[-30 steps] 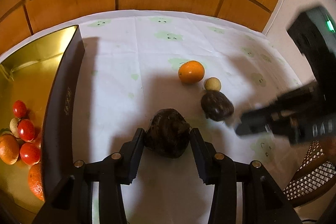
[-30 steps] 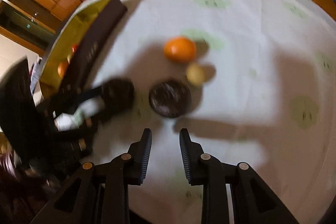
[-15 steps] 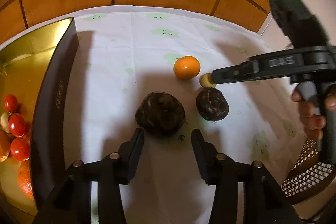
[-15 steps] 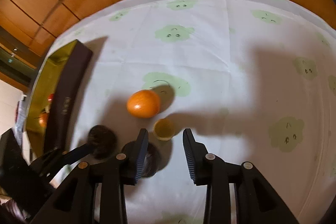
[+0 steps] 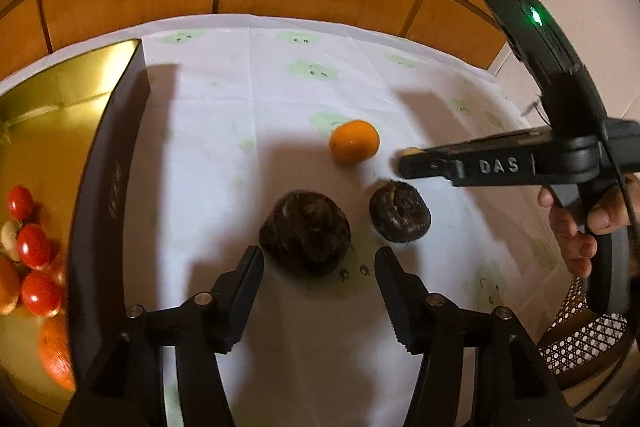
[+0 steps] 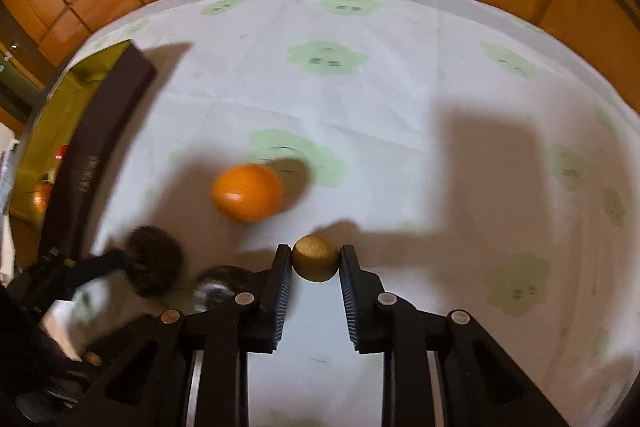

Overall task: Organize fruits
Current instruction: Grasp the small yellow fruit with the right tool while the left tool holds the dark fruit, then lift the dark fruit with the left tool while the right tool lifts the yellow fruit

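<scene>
Two dark, rough fruits lie on the white cloth: one (image 5: 305, 231) just ahead of my left gripper (image 5: 319, 259), the other (image 5: 400, 213) to its right. The left jaws are opening, and the near dark fruit sits at their tips without touching the pads. An orange (image 5: 354, 141) rests further back. In the right wrist view my right gripper (image 6: 315, 255) is shut on a small yellow-brown round fruit (image 6: 315, 258), pressed between both pads, with the orange (image 6: 248, 191) up and to the left of it. The left wrist view shows the right gripper from the side, pointing left.
A dark box (image 5: 108, 187) with a gold inside stands at the left, holding cherry tomatoes (image 5: 34, 247) and oranges (image 5: 56, 355). A person's hand (image 5: 572, 223) grips the right tool. A cane chair seat (image 5: 580, 339) shows beyond the table's right edge. Wooden panelling rises behind.
My left jaws let go of the near dark fruit and widened; it now lies on the cloth. The right gripper swung in over the small yellow-brown fruit and closed on it.
</scene>
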